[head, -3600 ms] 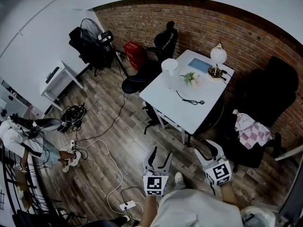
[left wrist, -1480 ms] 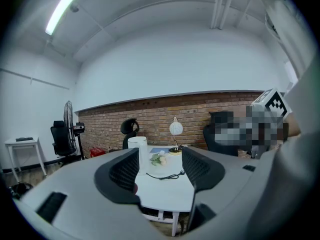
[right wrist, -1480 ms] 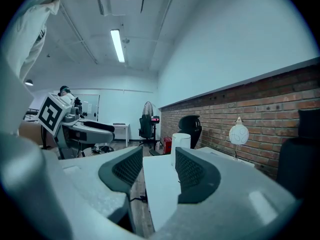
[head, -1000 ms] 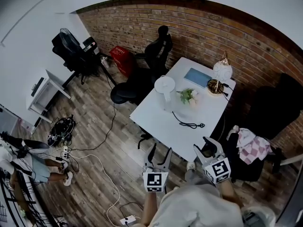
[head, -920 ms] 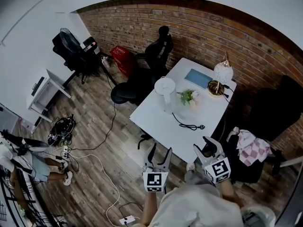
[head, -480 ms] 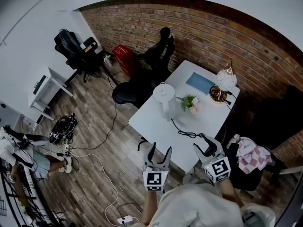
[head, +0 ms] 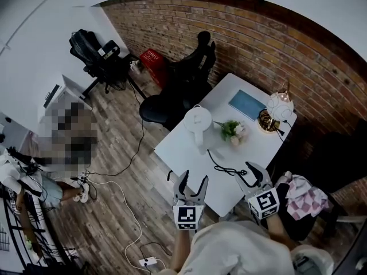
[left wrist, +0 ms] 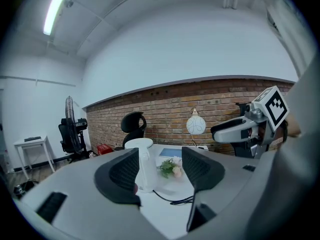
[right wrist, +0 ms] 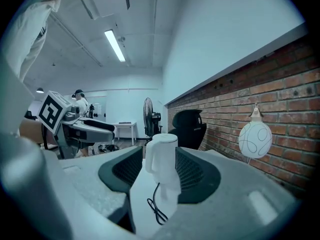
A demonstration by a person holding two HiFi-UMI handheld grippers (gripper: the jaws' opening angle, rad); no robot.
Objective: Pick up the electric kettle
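The smooth white cylindrical electric kettle stands upright on the flat white bench; a small flower bunch sits just beside the kettle; a thin black cord curls near it; the left claw and right claw, dark with ribbed pads, both gape empty, well apart from the kettle.

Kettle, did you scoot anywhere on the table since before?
No. The electric kettle still stands just left of the flowers, near the white table's left edge, as before; only the camera has come closer.
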